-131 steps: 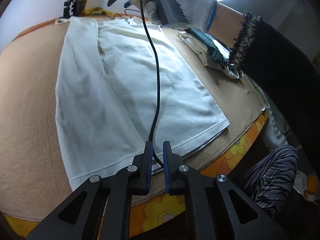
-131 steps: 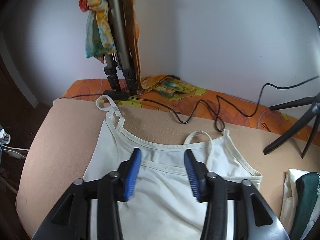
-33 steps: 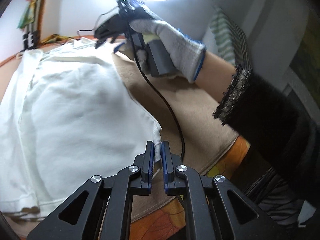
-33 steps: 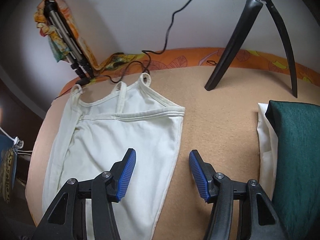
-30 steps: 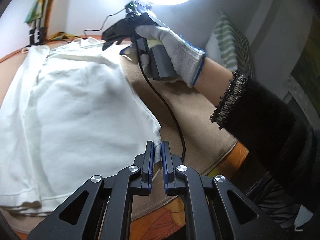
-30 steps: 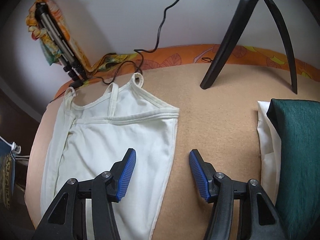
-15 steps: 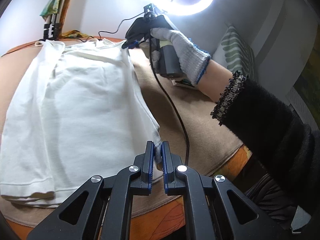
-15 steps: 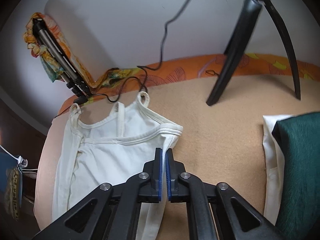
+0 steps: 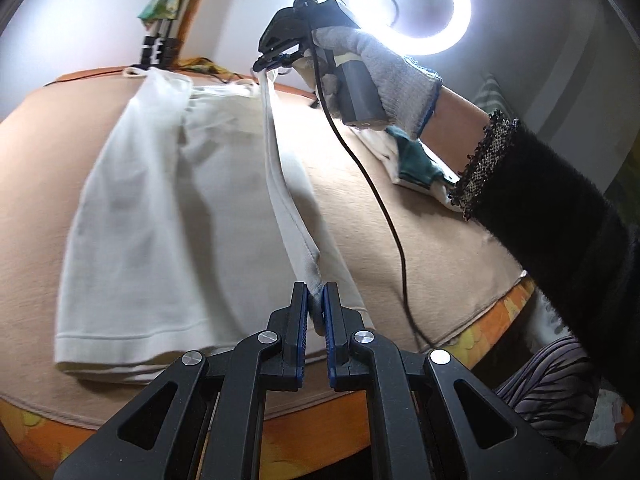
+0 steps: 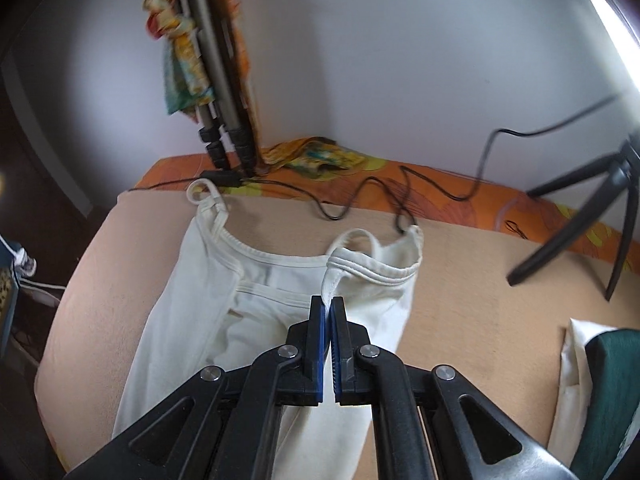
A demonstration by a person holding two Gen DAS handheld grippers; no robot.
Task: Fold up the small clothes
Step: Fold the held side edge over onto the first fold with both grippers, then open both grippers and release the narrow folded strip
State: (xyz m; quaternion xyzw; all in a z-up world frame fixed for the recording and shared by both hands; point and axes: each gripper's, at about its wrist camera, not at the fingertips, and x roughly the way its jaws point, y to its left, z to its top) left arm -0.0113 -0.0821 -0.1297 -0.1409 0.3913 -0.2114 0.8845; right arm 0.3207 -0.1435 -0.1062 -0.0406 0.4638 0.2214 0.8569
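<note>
A white strappy top [image 9: 160, 216] lies on the tan blanket [image 9: 420, 208], its left side folded inward. My left gripper [image 9: 315, 304] is shut on the hem corner of the top's right side and holds it off the blanket. My right gripper [image 10: 331, 312] is shut on the top's right armpit corner [image 10: 334, 276] and lifts it; it also shows in the left wrist view [image 9: 276, 58] at the far end. The right edge hangs taut between the two grippers. The top also shows in the right wrist view [image 10: 208, 304].
Folded green and white clothes [image 10: 600, 392] lie at the right of the blanket. A tripod [image 10: 216, 80] with a colourful cloth stands at the back left, black stand legs [image 10: 580, 216] at the back right. Black cables [image 10: 360, 196] run along the orange sheet. A ring light [image 9: 408, 4] shines above.
My right gripper closed on the top's armpit corner and raised it. Both grippers lifted the right edge off the blanket and carried it leftward over the top.
</note>
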